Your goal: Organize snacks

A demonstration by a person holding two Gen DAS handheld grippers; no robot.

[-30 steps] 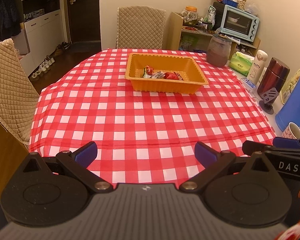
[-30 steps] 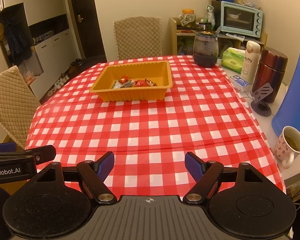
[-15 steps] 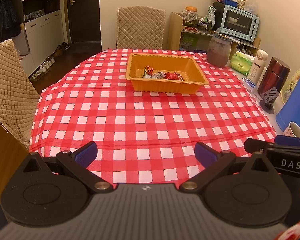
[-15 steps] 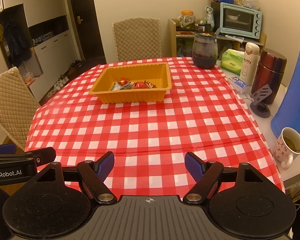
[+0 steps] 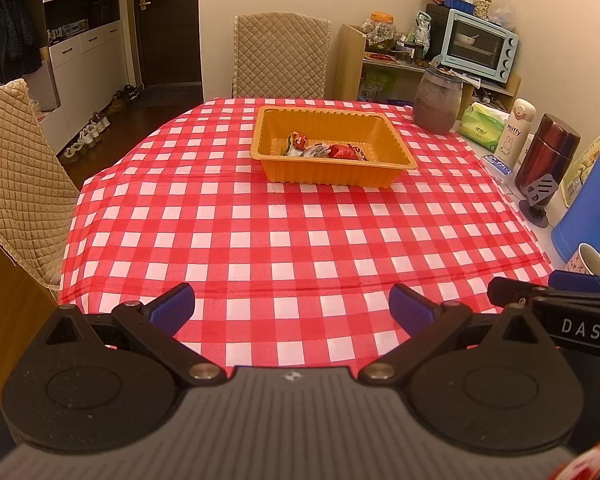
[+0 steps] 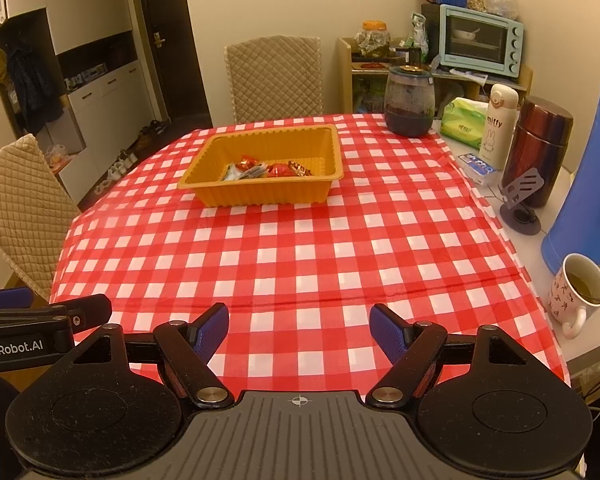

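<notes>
Both claws, left gripper (image 5: 290, 306) & right gripper (image 6: 299, 326), hang spread w/ nothing between, low in frame. Wrapped snacks (image 6: 266, 169) sit in the ribbed orange plastic tray (image 6: 260, 196), upper centre; we judge the sorting's done.

Both grippers' fingers (image 5: 171, 307) (image 6: 211, 328) apart, empty

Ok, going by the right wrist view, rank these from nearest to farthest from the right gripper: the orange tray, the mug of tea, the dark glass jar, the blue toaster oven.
From the right gripper, open and empty:
1. Mug of tea, off the cloth's right edge.
2. Orange tray, mid-table, slightly left, snacks inside.
3. Dark glass jar, far right corner of the cloth.
4. Blue toaster oven, on the shelf behind the table.
</notes>
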